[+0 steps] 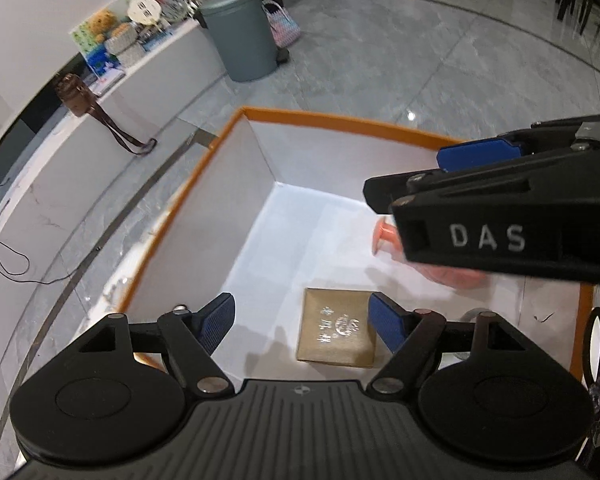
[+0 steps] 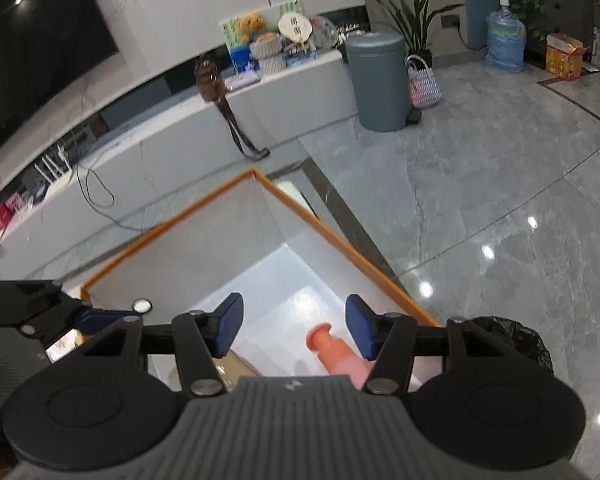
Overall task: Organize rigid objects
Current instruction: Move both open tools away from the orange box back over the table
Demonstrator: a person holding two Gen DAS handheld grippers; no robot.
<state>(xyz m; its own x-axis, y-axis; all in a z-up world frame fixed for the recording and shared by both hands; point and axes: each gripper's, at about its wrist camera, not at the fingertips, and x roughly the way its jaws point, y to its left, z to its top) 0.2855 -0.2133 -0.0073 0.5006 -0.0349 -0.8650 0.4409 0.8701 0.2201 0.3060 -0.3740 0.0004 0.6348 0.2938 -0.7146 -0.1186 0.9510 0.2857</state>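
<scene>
An orange-rimmed box [image 1: 320,117] with white inner walls stands on a glass table; it also shows in the right wrist view [image 2: 300,208]. On its floor lie a small gold box [image 1: 336,332] and a pink bottle [image 1: 388,236], seen too in the right wrist view [image 2: 336,350]. My left gripper [image 1: 302,320] is open and empty above the gold box. My right gripper [image 2: 294,326] is open and empty above the pink bottle; its black body [image 1: 500,216] crosses the left wrist view and hides most of the bottle.
A grey bin [image 2: 378,80] and a woven basket [image 2: 424,84] stand on the tiled floor beyond the table. A low white ledge [image 2: 148,140] holds toys and a brown bag [image 2: 208,78]. A black bag [image 2: 516,340] sits at right.
</scene>
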